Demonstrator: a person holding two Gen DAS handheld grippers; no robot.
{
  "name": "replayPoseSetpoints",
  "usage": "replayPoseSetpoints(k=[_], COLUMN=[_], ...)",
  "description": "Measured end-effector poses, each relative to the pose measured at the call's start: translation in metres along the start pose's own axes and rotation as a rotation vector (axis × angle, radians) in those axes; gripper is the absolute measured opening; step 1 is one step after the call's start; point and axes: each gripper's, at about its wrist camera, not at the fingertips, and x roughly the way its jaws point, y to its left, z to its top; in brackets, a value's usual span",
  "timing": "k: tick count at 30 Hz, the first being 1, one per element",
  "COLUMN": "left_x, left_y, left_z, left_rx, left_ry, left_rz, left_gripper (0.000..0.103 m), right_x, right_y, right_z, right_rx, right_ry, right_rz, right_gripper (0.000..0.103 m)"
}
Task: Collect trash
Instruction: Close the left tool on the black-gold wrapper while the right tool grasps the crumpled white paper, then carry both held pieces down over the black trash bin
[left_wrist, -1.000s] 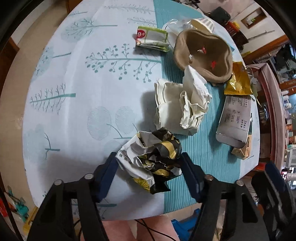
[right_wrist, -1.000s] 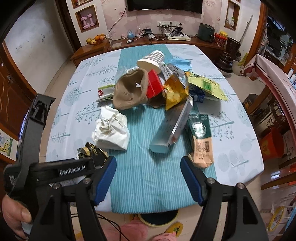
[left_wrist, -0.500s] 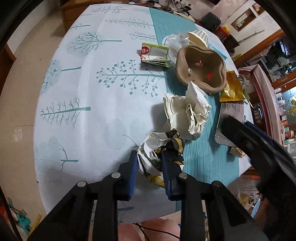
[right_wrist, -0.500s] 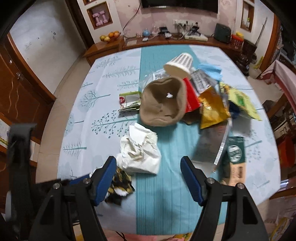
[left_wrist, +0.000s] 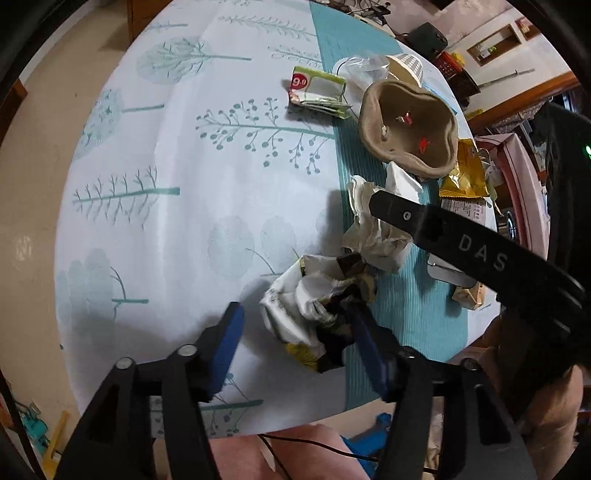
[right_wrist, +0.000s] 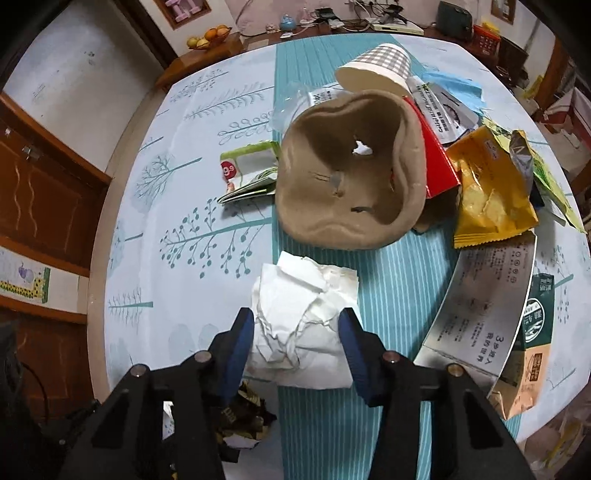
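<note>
A crumpled black, yellow and white wrapper (left_wrist: 317, 306) lies near the table's front edge between the fingers of my left gripper (left_wrist: 299, 332), which is open; its right finger touches the wrapper, the left finger stands apart. The wrapper also shows low in the right wrist view (right_wrist: 240, 417). A crumpled white paper ball (right_wrist: 301, 317) lies on the teal runner, and my right gripper (right_wrist: 297, 332) has its fingers closed against both its sides. The paper ball also shows in the left wrist view (left_wrist: 376, 240), partly behind the right gripper's body (left_wrist: 480, 254).
Behind the paper ball lie a brown moulded pulp tray (right_wrist: 351, 173), a checked paper cup (right_wrist: 380, 66), a green-white packet (right_wrist: 251, 166), a yellow snack bag (right_wrist: 487, 192), a silver pouch (right_wrist: 487, 306) and a green-tan packet (right_wrist: 532, 339). The table edge (left_wrist: 258, 428) is close below.
My left gripper, shut on the wrapper half a second ago, has opened. My right gripper moved forward and left over the paper ball and closed its fingers onto it.
</note>
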Motion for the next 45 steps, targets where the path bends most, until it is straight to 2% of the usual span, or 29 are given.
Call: replayPoseSetpoints(k=[3, 9, 10, 12, 20, 21, 22, 26, 28, 30, 35, 41, 45], left_x=[0.004, 0.011, 0.012, 0.013, 0.027, 0.031, 0.032, 0.037, 0.031, 0.024, 0.003, -0.030, -0.058], left_y=[0.001, -0.008, -0.010, -0.015, -0.028, -0.028, -0.025, -0.015, -0.017, -0.021, -0.025, -0.021, -0.028], left_z=[0.000, 0.002, 0.003, 0.003, 0.006, 0.007, 0.007, 0.010, 0.013, 0.011, 0.002, -0.016, -0.037], left_rx=[-0.014, -0.001, 0.007, 0.023, 0.063, 0.059, 0.052, -0.033, -0.017, 0.018, 0.079, 0.074, 0.080], left_ry=[0.015, 0.040, 0.046, 0.056, 0.069, 0.070, 0.069, 0.066, 0.028, 0.003, -0.045, -0.090, -0.147], left_rz=[-0.004, -0.041, -0.049, -0.054, -0.024, -0.014, -0.007, -0.054, -0.046, -0.021, 0.029, 0.034, 0.046], left_gripper=[0.067, 0.069, 0.074, 0.076, 0.076, 0.075, 0.068, 0.058, 0.045, 0.041, 0.039, 0.038, 0.038], right_x=[-0.003, -0.017, -0.019, -0.022, -0.023, -0.023, -0.023, -0.023, -0.027, -0.032, -0.047, -0.070, -0.103], right_y=[-0.002, -0.022, -0.024, -0.029, -0.034, -0.034, -0.033, -0.032, -0.031, -0.031, -0.031, -0.026, -0.018], right_z=[0.000, -0.001, -0.001, -0.003, -0.009, -0.010, -0.010, -0.011, -0.012, -0.015, -0.024, -0.039, -0.056], right_rx=[0.006, 0.071, 0.078, 0.090, 0.102, 0.100, 0.098, 0.095, 0.090, 0.090, 0.091, 0.070, 0.009], right_ry=[-0.004, -0.016, -0.019, -0.021, -0.046, -0.050, -0.051, -0.053, -0.061, -0.075, -0.104, -0.130, -0.168], right_rz=[0.039, 0.117, 0.125, 0.130, 0.149, 0.151, 0.151, 0.144, 0.141, 0.141, 0.162, 0.191, 0.230], right_gripper=[0.037, 0.030, 0.029, 0.029, 0.028, 0.028, 0.028, 0.028, 0.027, 0.023, 0.021, 0.020, 0.020])
